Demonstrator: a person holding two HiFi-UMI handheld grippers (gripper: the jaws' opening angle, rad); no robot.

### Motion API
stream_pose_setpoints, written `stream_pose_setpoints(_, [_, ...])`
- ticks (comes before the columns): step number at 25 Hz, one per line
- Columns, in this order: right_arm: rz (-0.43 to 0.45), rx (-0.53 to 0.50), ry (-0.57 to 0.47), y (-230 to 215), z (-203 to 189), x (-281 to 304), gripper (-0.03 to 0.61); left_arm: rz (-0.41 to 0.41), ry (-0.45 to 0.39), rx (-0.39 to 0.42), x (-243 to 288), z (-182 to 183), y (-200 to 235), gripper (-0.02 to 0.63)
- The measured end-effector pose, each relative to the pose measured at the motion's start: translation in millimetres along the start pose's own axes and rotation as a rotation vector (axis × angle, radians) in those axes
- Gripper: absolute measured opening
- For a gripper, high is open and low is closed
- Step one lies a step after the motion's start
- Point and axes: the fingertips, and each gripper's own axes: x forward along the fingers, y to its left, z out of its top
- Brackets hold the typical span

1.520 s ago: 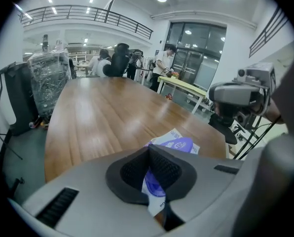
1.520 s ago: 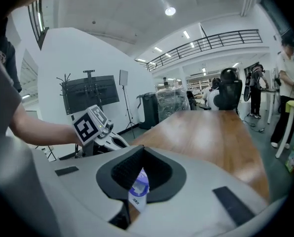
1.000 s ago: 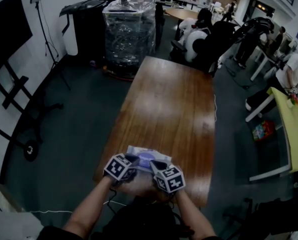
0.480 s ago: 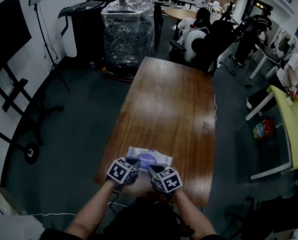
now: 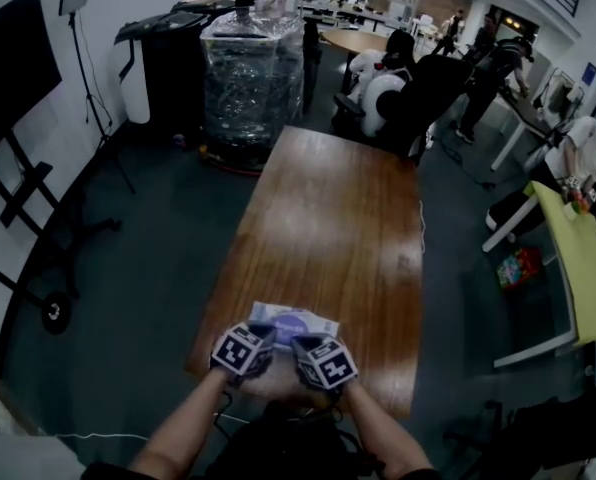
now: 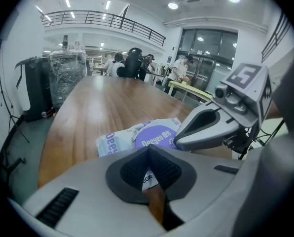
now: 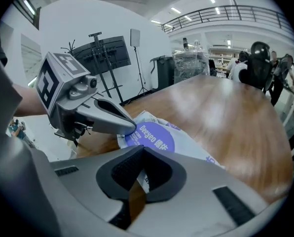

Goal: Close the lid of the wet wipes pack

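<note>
A white wet wipes pack (image 5: 292,323) with a round purple lid (image 6: 157,136) lies flat near the front edge of the wooden table (image 5: 328,218). The lid (image 7: 149,136) looks flat against the pack. My left gripper (image 5: 265,335) is shut with nothing between its jaws, its tip (image 7: 131,128) touching the lid's left edge. My right gripper (image 5: 300,345) is also shut and empty, its tip (image 6: 179,138) at the lid's right side. Each gripper's own pads (image 6: 137,167) (image 7: 127,169) meet just above the pack's near edge.
The long table stretches away beyond the pack. A wrapped pallet (image 5: 253,68) stands past its far left corner, with office chairs and people (image 5: 398,88) behind. A yellow-green table (image 5: 583,258) is at the right, and a TV stand (image 5: 23,178) on the left.
Both grippers have drawn a little closer together over the pack's near edge. The pack has stayed in place.
</note>
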Motion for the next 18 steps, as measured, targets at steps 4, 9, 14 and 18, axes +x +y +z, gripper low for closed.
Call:
stream_pose_setpoints(4, [0.019, 0.022, -0.052, 4.8, 8.7, -12.2, 0.009, 0.023, -0.031, -0.026, -8.6, 3.8, -1.2, 0.0])
stream_pose_setpoints(9, [0.048, 0.002, -0.188, 17.4, 39.4, -54.7, 0.009, 0.041, -0.214, -0.068, -41.8, 34.7, -15.9, 0.0])
stream_pose_setpoints(14, [0.08, -0.029, -0.344, 29.9, 57.3, -119.2, 0.009, 0.053, -0.367, -0.099, -78.5, 63.8, -53.5, 0.0])
stream_pose_setpoints(18, [0.098, -0.033, -0.452, 38.7, 62.6, -175.1, 0.009, 0.089, -0.451, -0.086, -109.3, 86.8, -93.2, 0.0])
